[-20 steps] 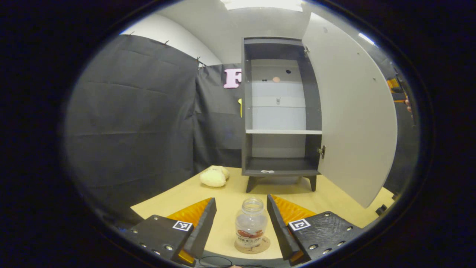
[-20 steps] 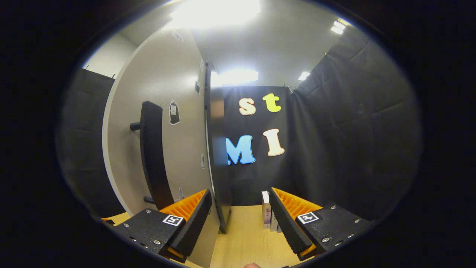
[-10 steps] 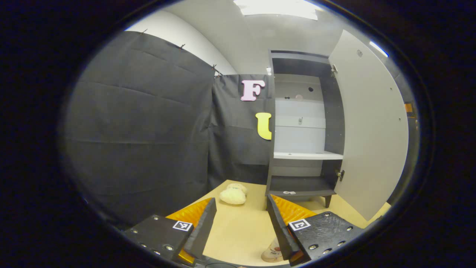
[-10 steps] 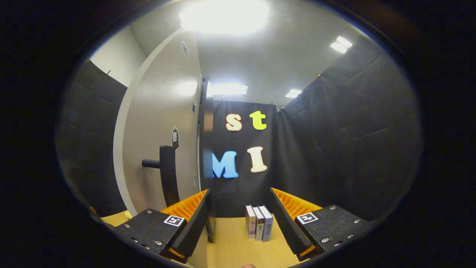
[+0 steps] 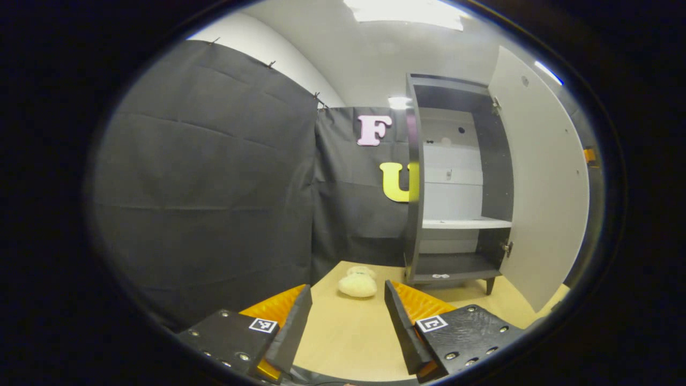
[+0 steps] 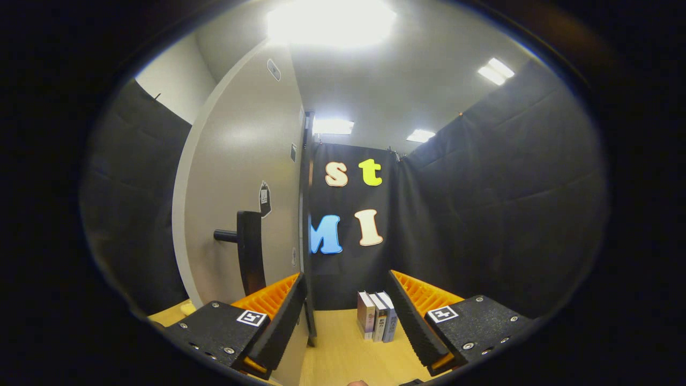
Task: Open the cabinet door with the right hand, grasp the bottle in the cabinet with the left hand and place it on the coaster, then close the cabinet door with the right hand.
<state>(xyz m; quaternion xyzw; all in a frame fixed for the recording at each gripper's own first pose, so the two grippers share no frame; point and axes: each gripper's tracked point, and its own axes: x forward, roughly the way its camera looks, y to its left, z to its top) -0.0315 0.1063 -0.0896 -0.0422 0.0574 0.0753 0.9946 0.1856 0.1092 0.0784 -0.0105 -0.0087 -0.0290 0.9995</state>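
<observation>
Gone from between the spread, empty left gripper fingers is the bottle, so the right gripper, fingers apart, must now push the door beyond its left finger shut.

Both grippers alike: left gripper, right gripper: black textured screwed bodies, white square markers, orange ribbed fingers black-padded.

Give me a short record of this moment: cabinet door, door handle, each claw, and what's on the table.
cabinet door: open wide
cabinet: shelves look empty
door handle: black bar, left of the right claw, untouched
left claw: open, holding nothing, above the table
right claw: open, holding nothing, by the door's edge
on the table: pale plush toy; three upright books
</observation>
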